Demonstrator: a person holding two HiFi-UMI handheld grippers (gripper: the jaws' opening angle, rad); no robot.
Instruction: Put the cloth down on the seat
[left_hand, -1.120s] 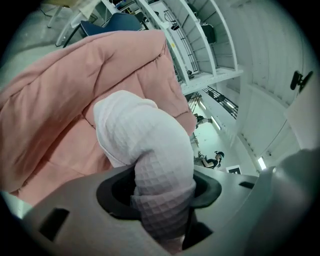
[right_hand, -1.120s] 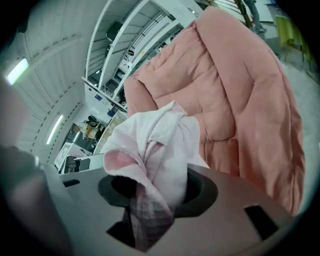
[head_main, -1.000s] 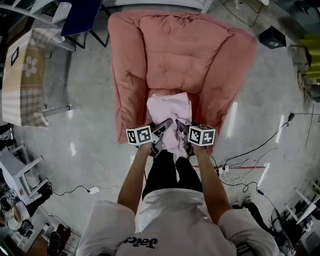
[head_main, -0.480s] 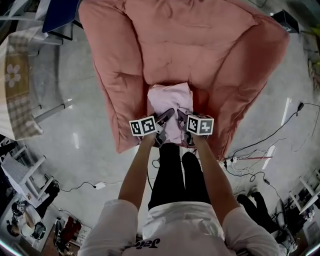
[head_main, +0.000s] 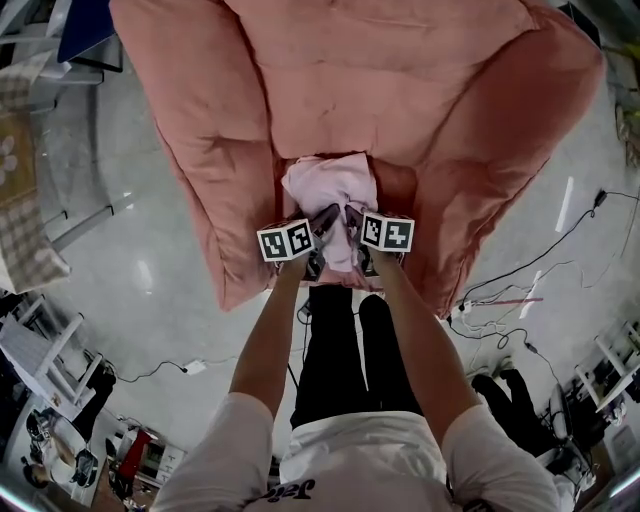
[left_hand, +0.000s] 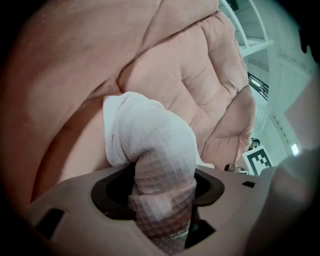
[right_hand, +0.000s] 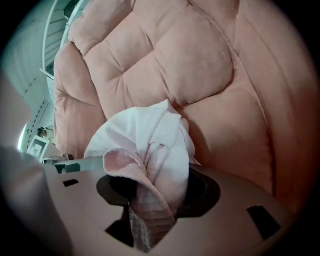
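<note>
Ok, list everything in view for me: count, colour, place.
armchair: one, salmon pink, centre, in front of the person
cloth: one, pale pink, bunched low in the armchair at its front, running into both claws
floor: one, glossy grey, all round the armchair
cables: several, dark and light, on the floor at right
table: one, checked cover, left edge
left claw: one, grey with marker cube, jaws just opening, cloth between them
right claw: one, grey with marker cube, jaws just opening, cloth between them
arms: two, bare, reaching forward
trousers: one pair, black, below the claws

Armchair (head_main: 220, 150) back beyond top edge.
</note>
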